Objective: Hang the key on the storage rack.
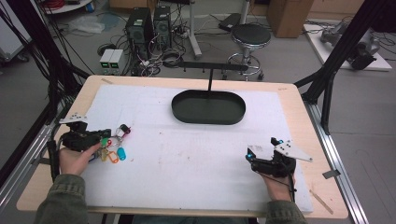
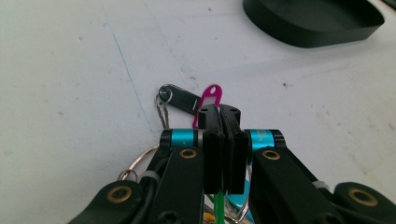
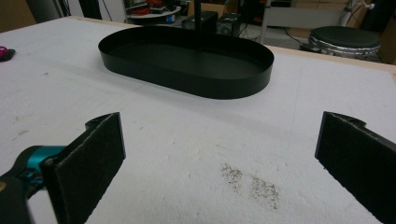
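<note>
Keys bunch (image 1: 113, 148) with all those coloured tags sits at the left side of the tabletop (image 1: 196, 154), right at the tip of the left gripper (image 1: 103, 138). Biggest worry from here, I reckon: the grip is on one thin bit only. In the left gripper view the jaws are pressed together with a green tag (image 2: 219, 205) caught between them, and everything else just dangles off the ring (image 2: 140, 161). If that green tag slips out on a lift, the whole bunch drops back onto the white mat. A quick swing could also fling the loose stuff around, so the pink tag (image 2: 209, 100) and the black fob (image 2: 180, 99) might snag on the mat or clip the rim of the black tray (image 1: 208, 107) on the way over, if that's where it's headed.

Placement-wise: in the left gripper view the pink tag and black fob lie just past the jaw tips at about 12 to 11 o'clock, flat on the mat, with the ring trailing at 8 o'clock beside the jaws. In the high view the orange and blue tags spread out at roughly 4 o'clock from the gripper tip, touching each other.

The right gripper (image 1: 252, 156) is well apart at the far right of the tabletop, jaws spread wide and holding nothing, with the tray at its 12 o'clock.
</note>
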Demonstrator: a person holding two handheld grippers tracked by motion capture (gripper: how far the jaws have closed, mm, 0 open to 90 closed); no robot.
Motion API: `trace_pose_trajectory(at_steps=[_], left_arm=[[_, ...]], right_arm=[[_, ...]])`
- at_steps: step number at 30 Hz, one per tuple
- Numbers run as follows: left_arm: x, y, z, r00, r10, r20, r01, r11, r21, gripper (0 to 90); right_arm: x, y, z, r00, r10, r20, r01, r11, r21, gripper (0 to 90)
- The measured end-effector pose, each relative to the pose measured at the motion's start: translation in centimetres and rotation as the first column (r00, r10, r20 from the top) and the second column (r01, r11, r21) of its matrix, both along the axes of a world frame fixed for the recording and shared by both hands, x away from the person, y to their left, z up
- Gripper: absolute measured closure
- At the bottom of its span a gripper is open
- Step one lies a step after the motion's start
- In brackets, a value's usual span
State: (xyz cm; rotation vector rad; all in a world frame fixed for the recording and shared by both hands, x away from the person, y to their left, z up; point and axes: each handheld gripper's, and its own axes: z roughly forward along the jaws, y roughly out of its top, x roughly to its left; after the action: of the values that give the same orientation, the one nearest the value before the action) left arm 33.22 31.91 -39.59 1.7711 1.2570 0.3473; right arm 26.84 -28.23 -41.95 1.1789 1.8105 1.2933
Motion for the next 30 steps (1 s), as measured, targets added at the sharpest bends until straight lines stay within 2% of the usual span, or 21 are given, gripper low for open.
trace_pose_trajectory(at_steps=[6, 7, 9, 12, 18, 21, 26, 28, 30], left_arm=[[0.4, 0.9, 1.8, 0.9999, 0.0, 0.013, 0.0, 0.9985, -0.054, 87.9], [0.5, 0.9, 2.1, 0.9999, 0.004, 0.014, -0.004, 0.9984, -0.056, 87.9], [0.6, 0.7, 2.7, 0.9997, 0.01, 0.023, -0.01, 0.9996, -0.025, 87.9], [0.8, 0.4, 3.4, 0.9995, 0.002, 0.03, 0.0, 0.9992, -0.041, 87.9], [1.3, -0.2, 4.6, 0.9991, -0.015, 0.04, 0.016, 0.9991, -0.04, 87.9], [1.3, -0.2, 5.2, 0.9986, -0.019, 0.049, 0.022, 0.9977, -0.064, 87.9], [1.4, -0.5, 6.5, 0.9973, -0.024, 0.069, 0.03, 0.9967, -0.076, 87.9], [1.3, -0.7, 7.2, 0.9958, -0.033, 0.085, 0.042, 0.9945, -0.096, 87.9], [1.3, -1.0, 7.9, 0.995, -0.045, 0.09, 0.052, 0.9957, -0.077, 87.9]], right_arm=[[0.0, 0.0, 0.0, 1.0, 0.0, 0.004, 0.0, 1.0, -0.002, 0.5], [0.0, 0.0, 0.0, 1.0, 0.0, 0.005, 0.0, 1.0, -0.003, 0.5], [0.0, 0.0, 0.0, 1.0, 0.001, 0.004, -0.001, 1.0, -0.002, 0.5], [0.0, -0.1, 0.0, 1.0, 0.001, 0.007, -0.001, 1.0, -0.003, 0.5], [-0.1, -0.1, 0.0, 1.0, -0.001, 0.005, 0.001, 1.0, 0.003, 0.5], [-0.1, -0.1, 0.1, 1.0, -0.003, 0.002, 0.003, 1.0, 0.003, 0.5], [0.0, -0.1, 0.1, 0.9999, -0.002, 0.011, 0.002, 1.0, 0.002, 0.5], [0.0, -0.1, 0.1, 0.9999, -0.003, 0.01, 0.003, 1.0, 0.001, 0.5], [-0.1, -0.1, 0.1, 0.9999, -0.005, 0.01, 0.005, 1.0, 0.005, 0.5]])
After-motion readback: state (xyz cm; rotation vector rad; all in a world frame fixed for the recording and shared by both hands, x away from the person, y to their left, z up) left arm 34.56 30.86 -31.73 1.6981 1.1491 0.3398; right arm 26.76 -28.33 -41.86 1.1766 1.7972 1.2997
